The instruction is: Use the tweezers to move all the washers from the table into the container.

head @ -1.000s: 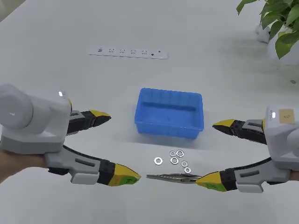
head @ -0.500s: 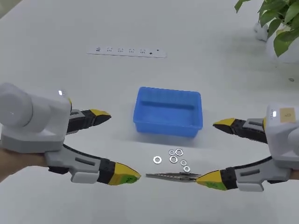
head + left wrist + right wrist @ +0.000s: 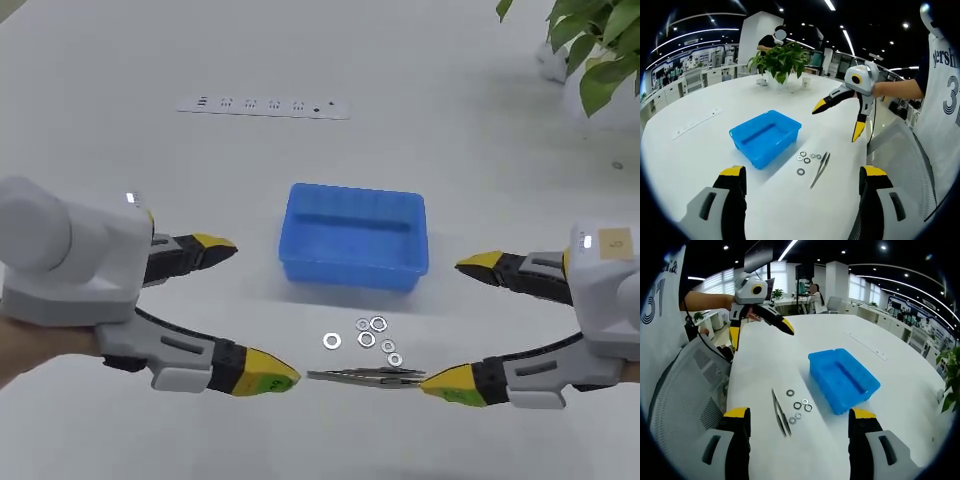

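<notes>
Holds left gripper (image 3: 260,312) and right gripper (image 3: 445,325) above white table (image 3: 450,150), jaws of both spread wide, gripping nothing. Shows tweezers (image 3: 365,376) lying flat between them, one end by the right gripper's lower tip. Shows washers (image 3: 366,339) clustered just beyond the tweezers, near the blue container (image 3: 350,272).

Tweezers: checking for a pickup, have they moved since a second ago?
No. The tweezers keep their place below the washers and blue container; the camera shifted.
</notes>
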A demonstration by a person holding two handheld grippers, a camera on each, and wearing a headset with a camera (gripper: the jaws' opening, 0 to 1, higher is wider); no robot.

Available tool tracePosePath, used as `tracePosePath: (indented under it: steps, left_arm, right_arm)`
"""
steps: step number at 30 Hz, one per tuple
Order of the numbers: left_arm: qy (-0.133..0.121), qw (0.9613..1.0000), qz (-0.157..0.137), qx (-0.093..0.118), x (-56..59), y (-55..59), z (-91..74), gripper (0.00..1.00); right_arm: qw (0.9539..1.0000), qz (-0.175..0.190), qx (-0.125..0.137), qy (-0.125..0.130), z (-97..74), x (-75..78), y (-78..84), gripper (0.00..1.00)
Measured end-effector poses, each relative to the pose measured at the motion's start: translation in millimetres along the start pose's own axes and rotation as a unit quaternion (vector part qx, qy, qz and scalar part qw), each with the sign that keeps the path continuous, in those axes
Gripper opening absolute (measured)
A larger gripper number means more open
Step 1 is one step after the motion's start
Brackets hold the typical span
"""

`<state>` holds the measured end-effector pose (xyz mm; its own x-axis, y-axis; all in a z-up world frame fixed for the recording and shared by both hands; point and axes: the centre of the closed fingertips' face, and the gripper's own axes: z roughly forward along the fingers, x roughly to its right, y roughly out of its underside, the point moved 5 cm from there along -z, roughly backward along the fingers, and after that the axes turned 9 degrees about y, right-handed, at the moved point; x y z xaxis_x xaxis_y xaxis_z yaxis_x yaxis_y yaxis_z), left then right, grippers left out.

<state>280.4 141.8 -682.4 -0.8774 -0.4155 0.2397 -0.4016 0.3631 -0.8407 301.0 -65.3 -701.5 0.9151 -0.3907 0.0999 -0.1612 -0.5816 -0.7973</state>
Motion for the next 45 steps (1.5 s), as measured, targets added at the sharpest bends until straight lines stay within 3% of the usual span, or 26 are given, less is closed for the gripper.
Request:
tracePosePath:
  steps: [21,33,39,45]
  left_arm:
    - [0.006,1.0,-0.006,0.0,-2.7,3.6,5.0,0.99]
    - [0.007,0.9999,-0.008,-0.007,1.9,10.9,7.3,0.99]
    - [0.006,1.0,-0.005,0.003,3.5,11.7,9.5,0.99]
    - [0.013,0.9999,-0.003,-0.005,7.1,23.8,16.7,0.99]
  right_arm:
    - [1.0,0.003,-0.007,0.0,0.0,2.2,3.0,0.81]
    - [1.0,0.003,-0.008,-0.003,-0.7,-0.5,3.6,0.81]
    - [0.9999,0.001,-0.01,-0.005,-0.5,-1.9,3.7,0.8]
    - [0.9998,-0.003,-0.012,-0.016,6.3,-9.0,4.1,0.8]
